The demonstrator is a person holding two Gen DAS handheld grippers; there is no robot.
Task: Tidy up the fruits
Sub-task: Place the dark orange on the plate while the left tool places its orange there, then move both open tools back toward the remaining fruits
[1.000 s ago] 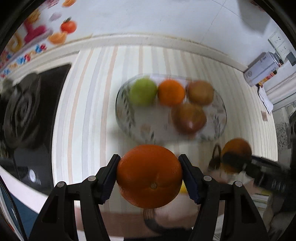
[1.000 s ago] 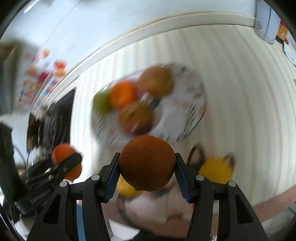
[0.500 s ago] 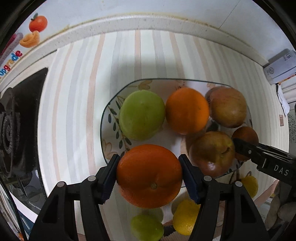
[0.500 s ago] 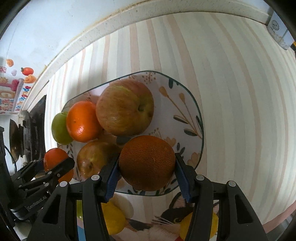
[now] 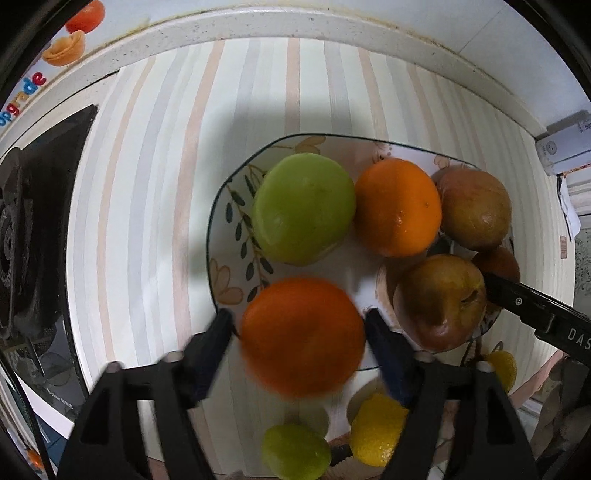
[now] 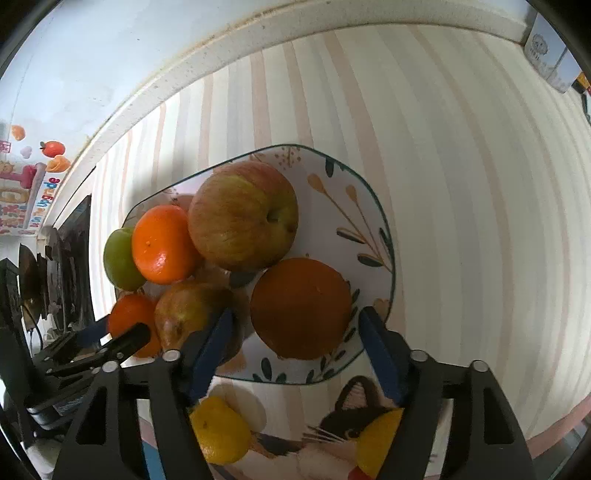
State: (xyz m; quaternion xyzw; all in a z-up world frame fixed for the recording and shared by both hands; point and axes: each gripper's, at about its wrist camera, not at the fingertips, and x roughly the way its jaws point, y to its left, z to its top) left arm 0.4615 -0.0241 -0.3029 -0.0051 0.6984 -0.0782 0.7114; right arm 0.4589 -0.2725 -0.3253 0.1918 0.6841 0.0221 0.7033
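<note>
A floral plate on the striped counter holds a green apple, an orange and two reddish apples. My left gripper points down over the plate's near left. Its jaws are opening, and a blurred bright orange sits between them, free of the pads. My right gripper is over the plate's near right, jaws opening. A darker orange rests on the plate between its fingers, with gaps on both sides. A big apple lies just beyond.
Lemons and a lime lie on a cat-print mat at the counter's near edge. A black stove is at the left, a raised white ledge at the back, and a white box at the far right.
Both grippers have come down close over the plate with their oranges. Their jaws, shut on the oranges before, now stand spread off them.
</note>
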